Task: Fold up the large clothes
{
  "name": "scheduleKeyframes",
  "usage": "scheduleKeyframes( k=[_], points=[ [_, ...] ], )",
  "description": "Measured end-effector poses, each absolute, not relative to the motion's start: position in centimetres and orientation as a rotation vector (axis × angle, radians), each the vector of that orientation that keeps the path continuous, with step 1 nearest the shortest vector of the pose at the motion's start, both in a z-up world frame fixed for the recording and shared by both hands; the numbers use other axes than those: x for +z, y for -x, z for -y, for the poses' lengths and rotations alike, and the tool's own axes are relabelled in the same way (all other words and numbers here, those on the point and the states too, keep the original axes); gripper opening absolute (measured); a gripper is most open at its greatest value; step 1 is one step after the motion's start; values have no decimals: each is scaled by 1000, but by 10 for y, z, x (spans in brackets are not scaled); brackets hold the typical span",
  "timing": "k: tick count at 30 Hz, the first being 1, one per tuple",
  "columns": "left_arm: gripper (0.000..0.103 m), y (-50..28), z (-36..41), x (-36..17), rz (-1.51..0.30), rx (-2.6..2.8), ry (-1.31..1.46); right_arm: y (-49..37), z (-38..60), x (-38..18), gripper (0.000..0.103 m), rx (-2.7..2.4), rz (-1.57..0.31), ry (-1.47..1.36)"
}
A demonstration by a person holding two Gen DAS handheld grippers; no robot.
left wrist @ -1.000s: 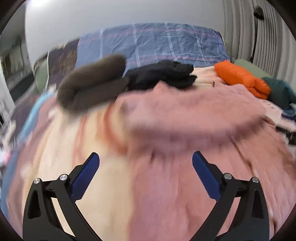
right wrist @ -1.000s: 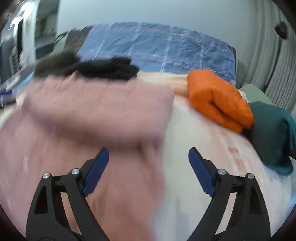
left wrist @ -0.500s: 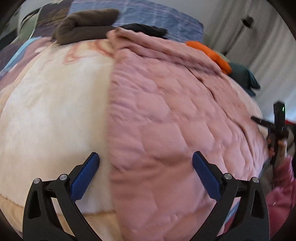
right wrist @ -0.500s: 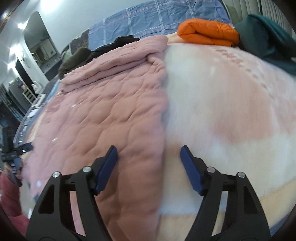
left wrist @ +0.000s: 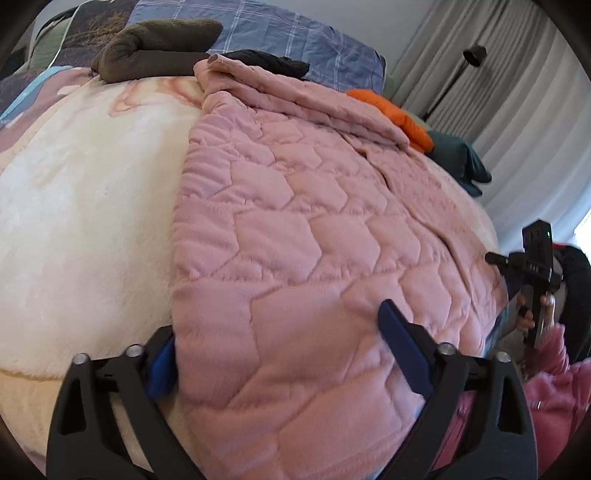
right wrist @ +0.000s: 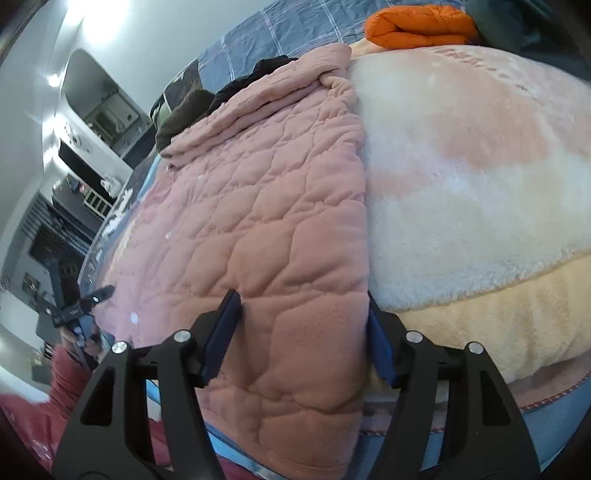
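Left wrist view: the left gripper [left wrist: 284,343] has just been closing around the near corner of the pink quilted garment [left wrist: 295,221], spread flat on the fleece blanket [left wrist: 81,221]. Right gripper [right wrist: 301,332] closing likewise on its corner — pads touching fabric, ready to lift a fold.

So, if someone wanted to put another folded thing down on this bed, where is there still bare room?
Two patches look free: the cream blanket beside the pink quilted garment in the left wrist view, below the brown bundle, and the blanket on the garment's other side, below the orange jacket. The far edge is crowded: brown, black clothes, orange, teal garment.
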State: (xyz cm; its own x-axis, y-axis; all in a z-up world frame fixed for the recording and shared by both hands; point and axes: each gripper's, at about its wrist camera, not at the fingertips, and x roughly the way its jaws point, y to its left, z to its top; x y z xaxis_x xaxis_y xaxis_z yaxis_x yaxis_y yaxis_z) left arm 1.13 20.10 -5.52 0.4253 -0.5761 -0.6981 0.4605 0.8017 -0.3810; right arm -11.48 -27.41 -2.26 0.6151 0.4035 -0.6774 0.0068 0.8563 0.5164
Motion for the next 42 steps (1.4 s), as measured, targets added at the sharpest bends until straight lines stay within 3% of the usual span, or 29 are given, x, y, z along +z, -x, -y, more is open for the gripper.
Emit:
scheduleKeyframes(
  k=[1,2,3,4,7,9,11,15,18,21,22,23,24,25,27,28,36,42],
  points=[
    [44,-13,-197,-52,-915,-640,131,115,272,-16,39,256,-865,-516],
    [29,-12,-193,-45,-900,-625,123,117,270,-4,28,291,-819,-531],
    [21,-11,-191,-39,-887,-617,118,119,270,7,24,331,-771,-548],
    [19,-5,-186,-28,-850,-612,88,122,270,18,22,360,-729,-558],
    [20,4,-180,-15,-807,-607,12,128,263,35,26,331,-703,-444],
    [21,2,-183,-22,-836,-595,20,126,262,25,37,299,-761,-433],
    [28,-2,-191,-35,-881,-578,73,127,268,7,53,282,-812,-499],
    [45,-2,-205,-51,-911,-570,159,133,277,-17,54,263,-853,-588],
    [61,6,-203,-52,-916,-598,150,138,272,-21,63,288,-892,-565],
    [64,14,-198,-54,-895,-594,99,138,261,-20,70,294,-885,-495],
    [64,13,-198,-55,-895,-597,105,137,258,-20,65,290,-877,-489],
    [64,12,-198,-56,-898,-598,119,134,257,-19,36,299,-870,-493],
    [53,9,-198,-54,-902,-597,138,133,257,-17,19,323,-860,-519],
    [33,7,-198,-51,-898,-592,143,129,258,-11,15,340,-835,-562],
    [16,7,-196,-34,-862,-596,147,131,262,9,13,352,-758,-576],
    [14,11,-196,-19,-815,-598,137,133,264,22,12,357,-715,-576],
    [10,49,-199,91,-516,-643,145,174,285,105,10,403,-431,-594],
    [12,91,-205,123,-475,-650,162,224,298,129,11,351,-391,-532]
  ],
)
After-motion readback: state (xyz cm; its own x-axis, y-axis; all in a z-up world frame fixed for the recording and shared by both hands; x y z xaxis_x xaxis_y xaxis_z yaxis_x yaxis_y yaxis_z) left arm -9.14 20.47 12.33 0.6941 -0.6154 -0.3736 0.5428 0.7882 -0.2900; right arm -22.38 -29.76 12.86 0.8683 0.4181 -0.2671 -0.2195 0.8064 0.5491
